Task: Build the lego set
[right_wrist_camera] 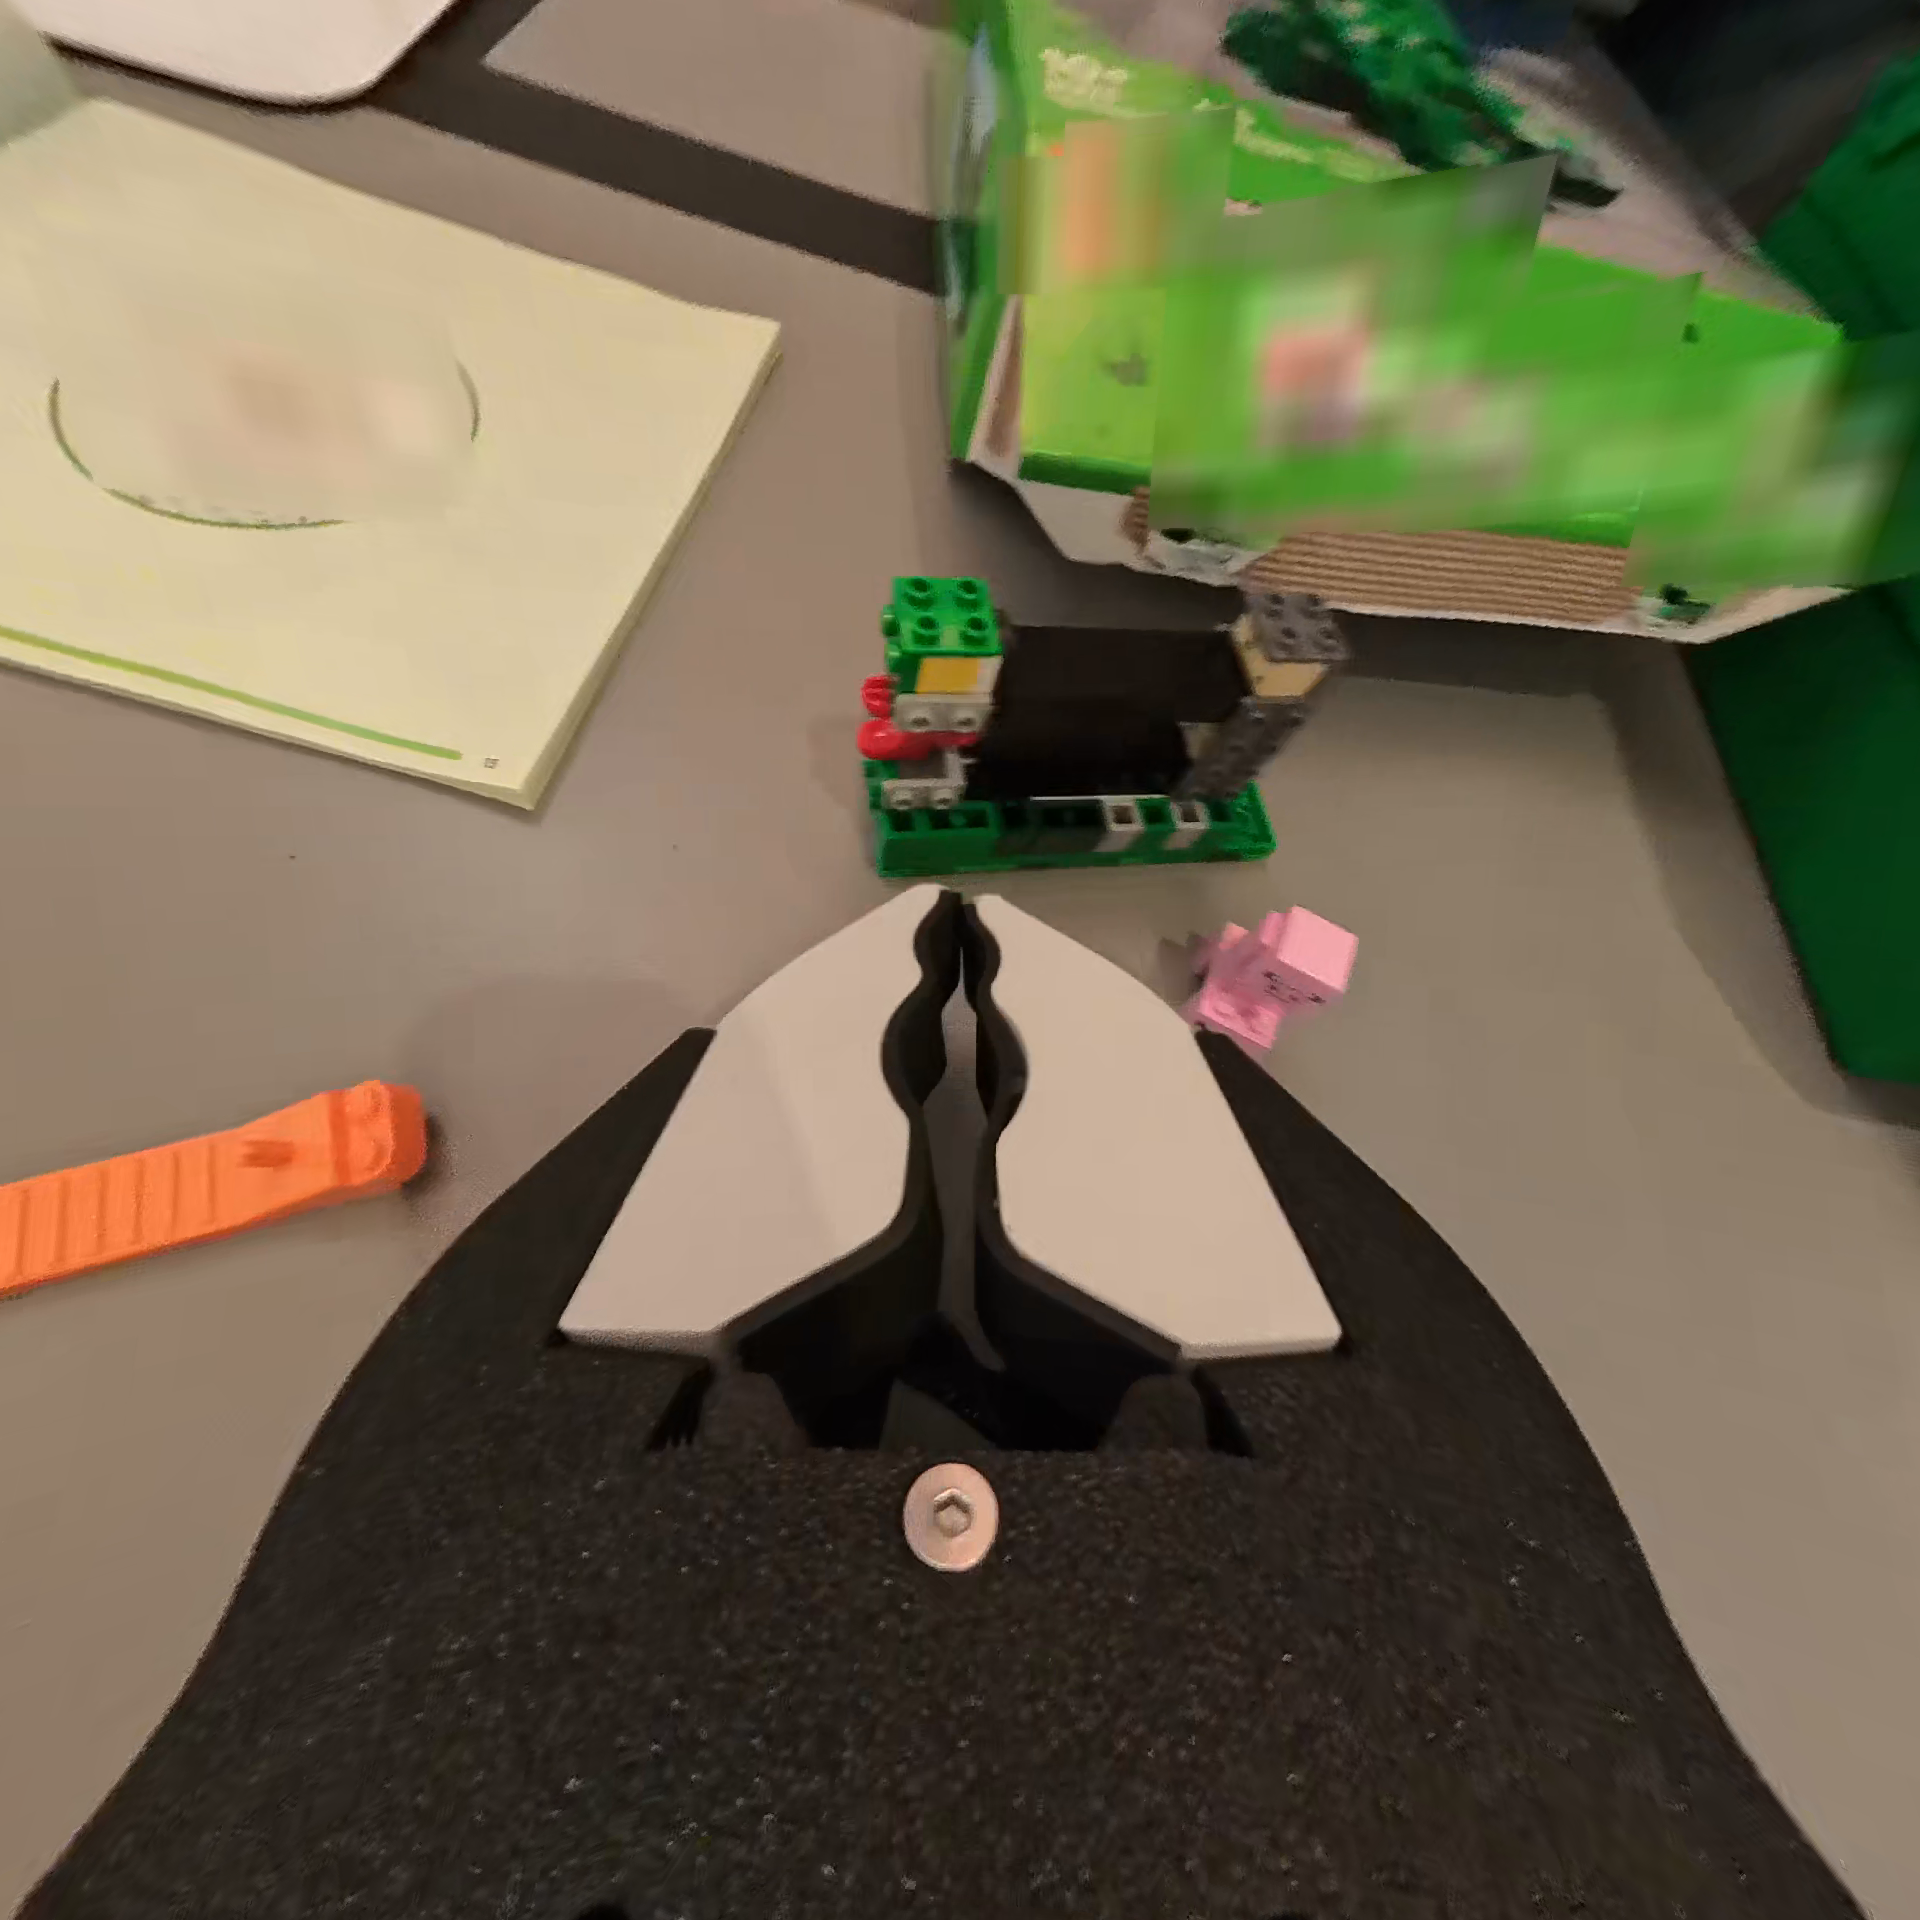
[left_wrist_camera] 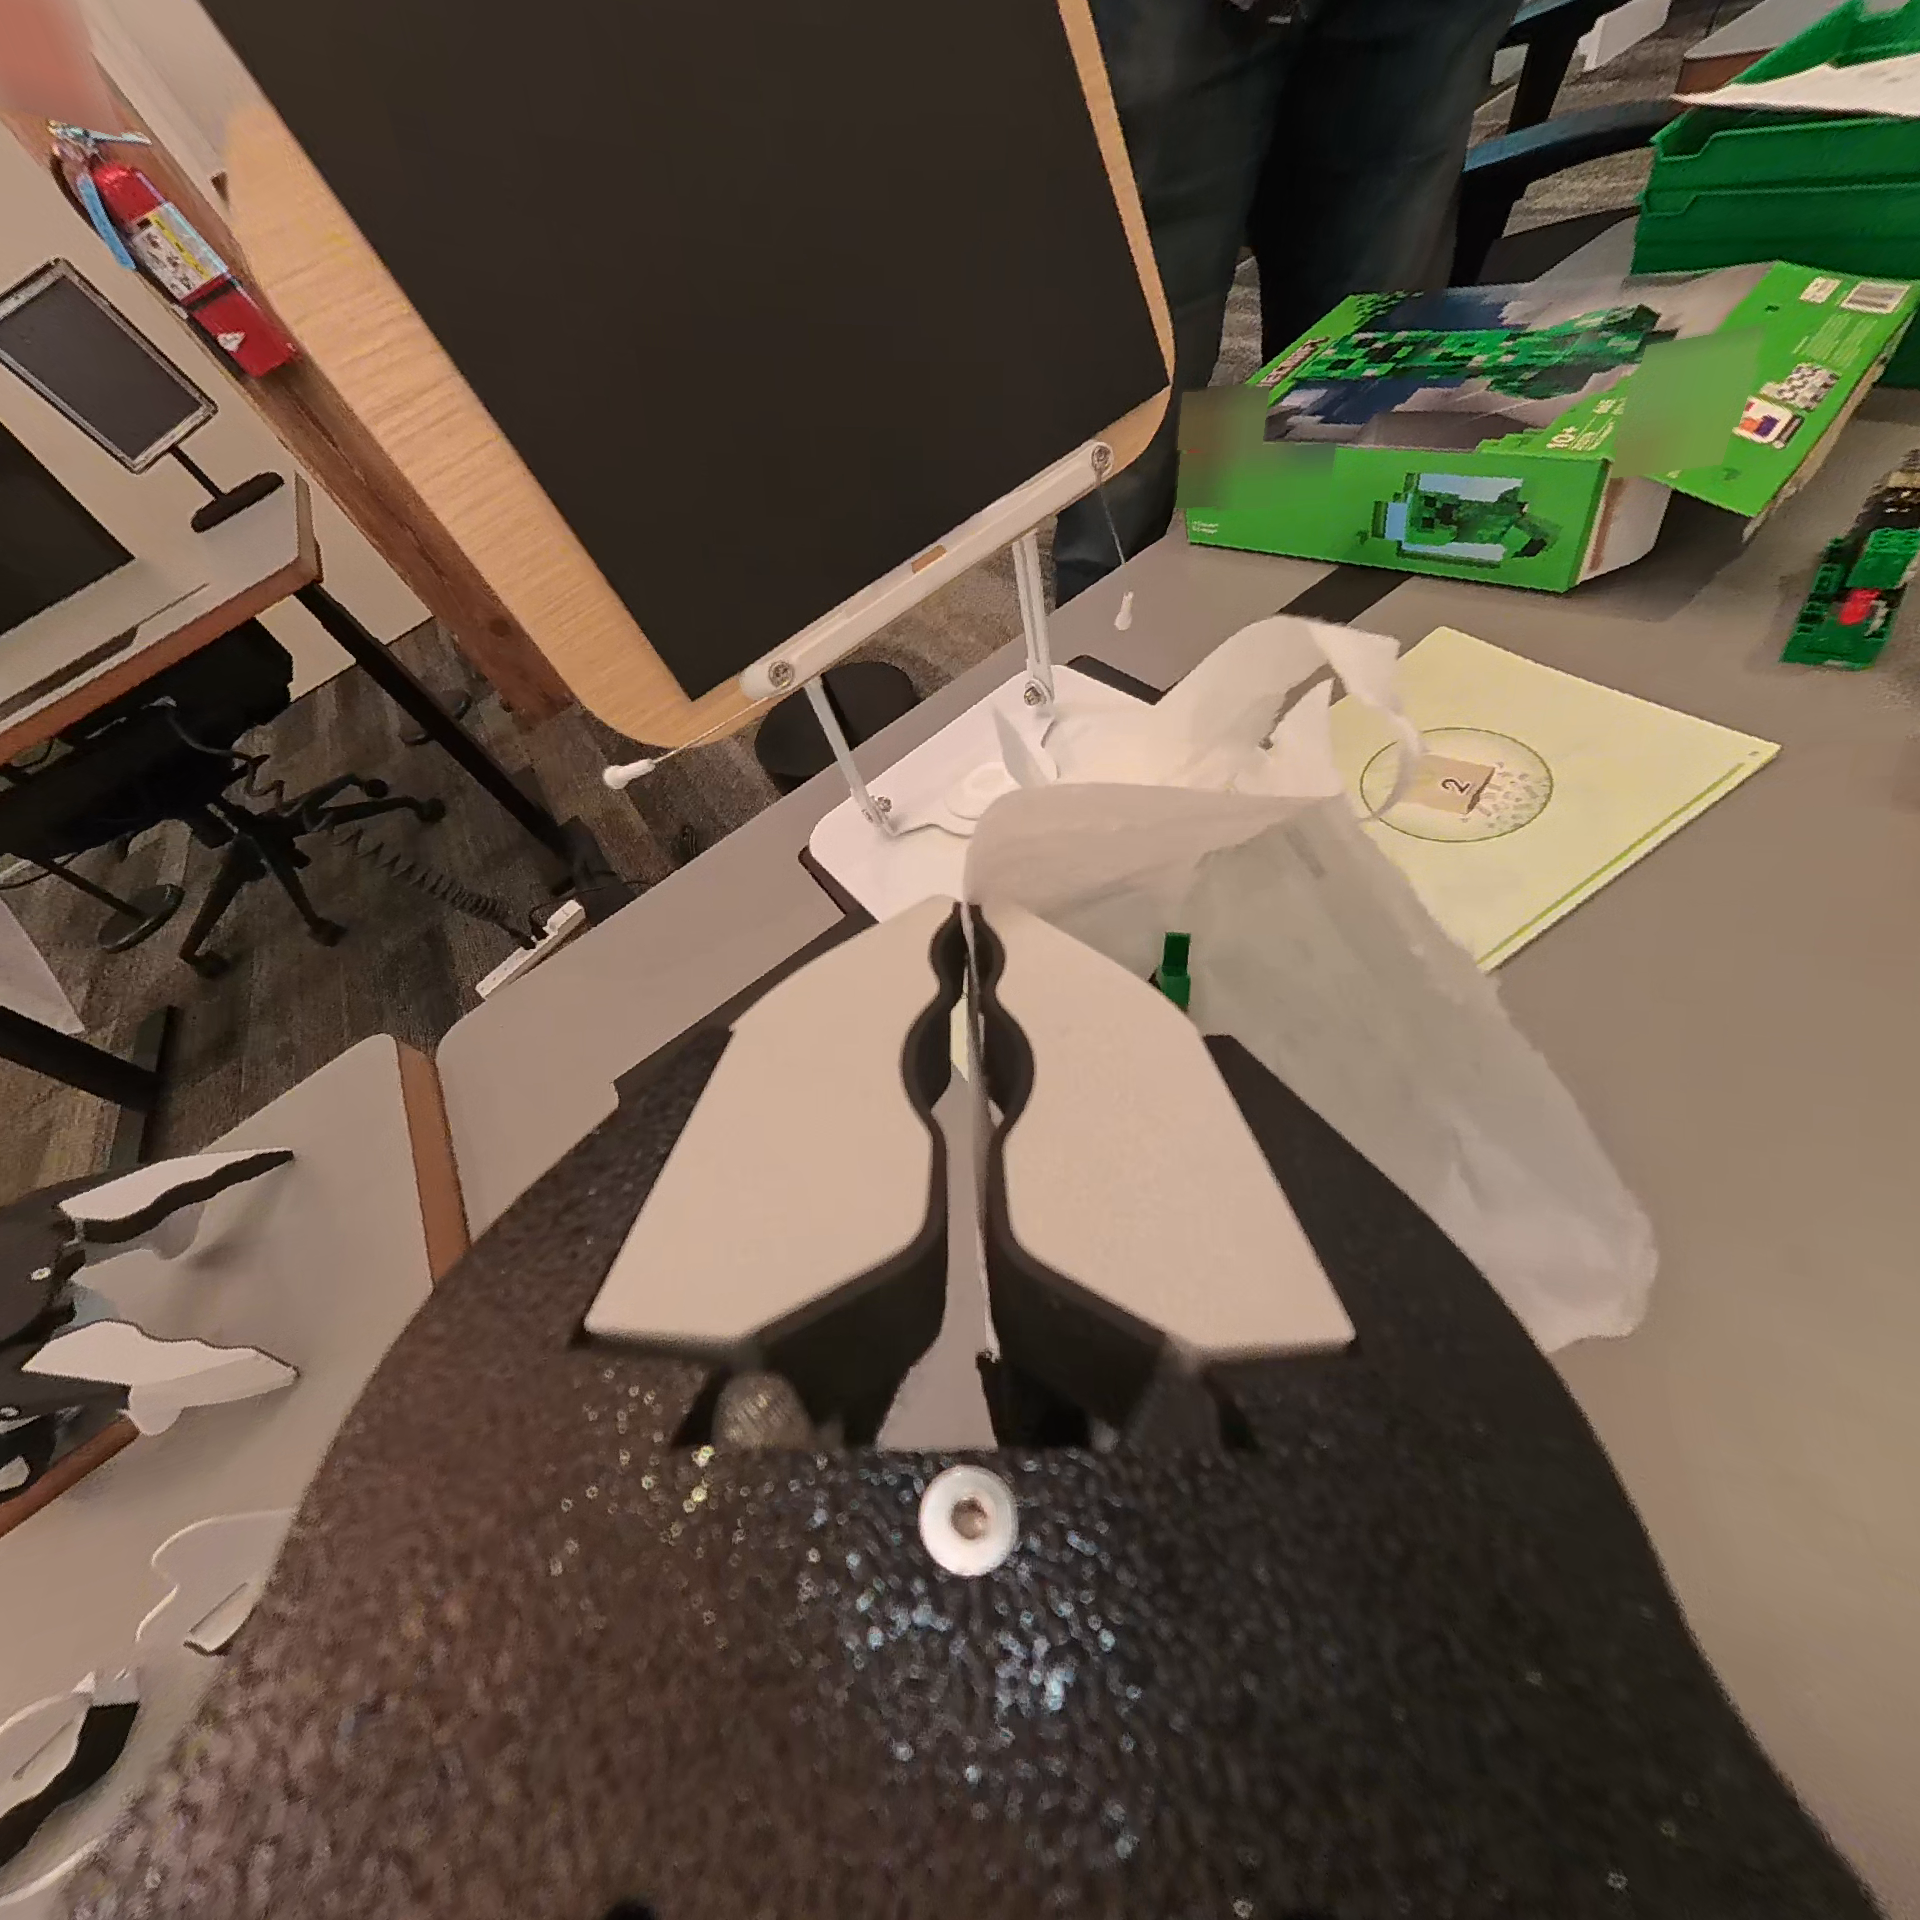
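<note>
Left fingers pinch white paper bag; green printed box behind.

The left tool points toward 12 o'clock with its jaws pressed together on a thin white sheet, while the right tool also points to 12 o'clock, jaws closed and empty.

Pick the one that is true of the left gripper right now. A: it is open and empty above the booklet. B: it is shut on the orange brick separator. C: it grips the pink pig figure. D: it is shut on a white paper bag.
D: in the left wrist view the left gripper has its fingers closed on an edge of the white paper bag, which hangs off to one side of it.
</note>
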`<state>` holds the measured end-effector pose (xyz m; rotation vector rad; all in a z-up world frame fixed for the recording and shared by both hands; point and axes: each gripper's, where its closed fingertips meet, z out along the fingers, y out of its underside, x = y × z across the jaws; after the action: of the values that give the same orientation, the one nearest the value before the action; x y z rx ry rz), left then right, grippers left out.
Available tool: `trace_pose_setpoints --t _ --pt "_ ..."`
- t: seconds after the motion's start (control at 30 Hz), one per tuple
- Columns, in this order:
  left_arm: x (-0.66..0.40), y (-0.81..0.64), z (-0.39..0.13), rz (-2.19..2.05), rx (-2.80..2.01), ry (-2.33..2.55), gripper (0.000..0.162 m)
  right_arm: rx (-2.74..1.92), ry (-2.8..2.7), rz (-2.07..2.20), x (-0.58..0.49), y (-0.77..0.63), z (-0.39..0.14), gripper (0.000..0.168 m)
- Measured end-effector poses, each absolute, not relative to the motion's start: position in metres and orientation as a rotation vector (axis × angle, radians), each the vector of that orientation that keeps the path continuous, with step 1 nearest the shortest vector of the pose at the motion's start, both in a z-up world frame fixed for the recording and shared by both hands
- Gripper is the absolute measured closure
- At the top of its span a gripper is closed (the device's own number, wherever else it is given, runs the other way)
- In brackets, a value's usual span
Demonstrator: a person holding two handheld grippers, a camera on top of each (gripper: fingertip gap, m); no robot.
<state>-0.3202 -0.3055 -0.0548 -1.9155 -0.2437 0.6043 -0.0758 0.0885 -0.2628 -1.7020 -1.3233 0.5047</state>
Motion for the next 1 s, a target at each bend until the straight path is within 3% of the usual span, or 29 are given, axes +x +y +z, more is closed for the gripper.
trace_pose_setpoints --t 0.47,0.57,0.67,0.77,1.0 --pt "-0.320 -0.303 -0.058 0.602 -1.927 -0.240 0.162 -1.759 -1.007 0.484 -0.028 0.126 -0.246 0.166" --pt "-0.319 -0.300 -0.059 0.599 -1.935 -0.231 0.162 -1.799 -0.947 0.470 -0.027 0.137 -0.246 0.133" --pt "-0.317 -0.298 -0.059 0.598 -1.942 -0.222 0.162 -1.872 -0.918 0.494 -0.034 0.144 -0.252 0.124" --pt "-0.316 -0.296 -0.058 0.594 -1.938 -0.217 0.162 -1.916 -0.936 0.420 -0.039 0.151 -0.260 0.126" --pt "-0.311 -0.291 -0.059 0.624 -1.961 -0.193 0.162 -1.936 -1.006 0.418 -0.054 0.157 -0.267 0.151"
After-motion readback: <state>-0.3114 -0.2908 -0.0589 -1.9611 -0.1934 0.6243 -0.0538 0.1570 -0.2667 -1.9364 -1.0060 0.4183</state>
